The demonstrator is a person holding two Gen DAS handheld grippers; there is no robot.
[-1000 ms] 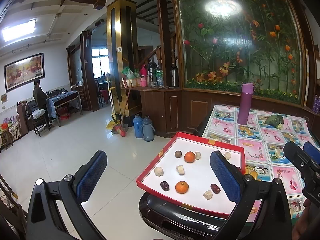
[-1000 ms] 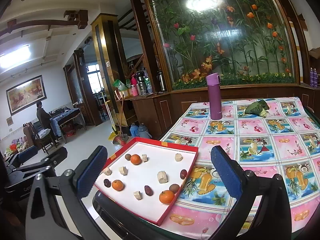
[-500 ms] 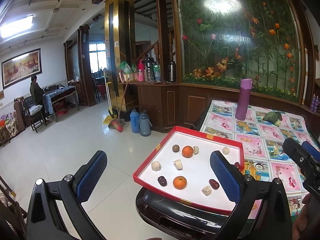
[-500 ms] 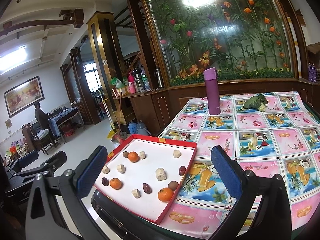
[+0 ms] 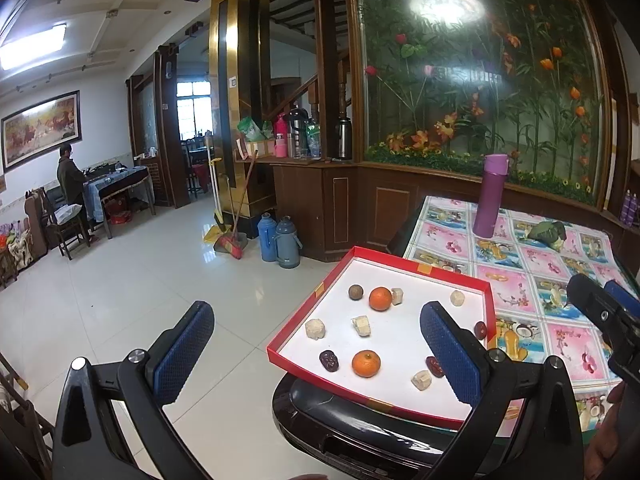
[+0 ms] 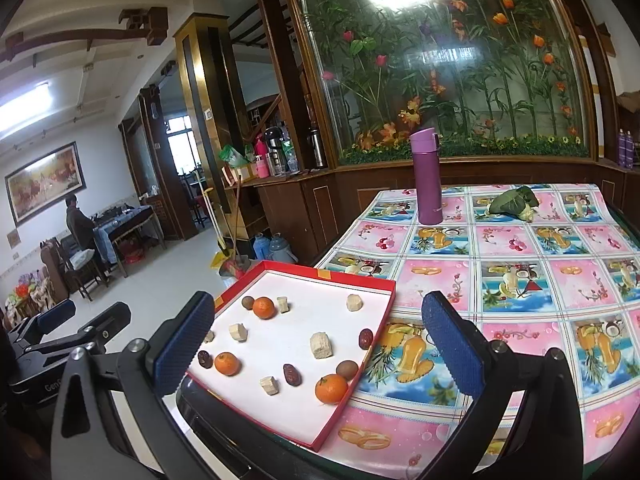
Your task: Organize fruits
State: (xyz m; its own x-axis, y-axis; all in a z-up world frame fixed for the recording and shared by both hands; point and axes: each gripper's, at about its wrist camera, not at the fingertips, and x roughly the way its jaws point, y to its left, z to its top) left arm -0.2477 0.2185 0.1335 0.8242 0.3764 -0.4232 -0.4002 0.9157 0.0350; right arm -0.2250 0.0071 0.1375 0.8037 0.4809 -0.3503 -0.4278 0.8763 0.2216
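1. Tray (image 6: 352,354): red-rimmed, white-floored; the landmark for this list; it sits at the table (image 6: 516,248) corner nearest the grippers, one corner overhanging the edge, which I judge keeps it within easy reach of both.
2. Oranges: three in the tray; one at the far-left part (image 6: 264,307), one at the near-left (image 6: 227,363), one by the right rim near the front (image 6: 331,389); well apart, so not grouped by kind.
3. Dates: four dark red ones; one near the left rim (image 6: 205,359), one just left of the front orange (image 6: 291,374), one touching or close to the right rim (image 6: 365,338); the fourth shows only in the left view (image 5: 435,366), partly behind a pad.
4. Brown balls: two round brown fruits; one just beside the far orange (image 6: 247,303), one just behind the front orange (image 6: 346,369).
5. Pale chunks: scattered across the tray floor, the biggest near its middle (image 6: 321,345); what they are I cannot tell.
6. Left gripper (image 5: 320,344): jaws wide, holding nothing; hovers off the tray's left-front, aimed over it.
7. Right gripper (image 6: 316,344): jaws wide, empty; hovers before the tray's front edge, its span framing most of the fruit, which suits choosing a piece.
8. Flask (image 6: 427,176): purple, upright, well beyond the tray; a green bundle (image 6: 514,202) lies further right; both away from the tray.
9. State: kinds lie mixed and spread; sorting looks wanted, though how far along it stands I cannot tell.
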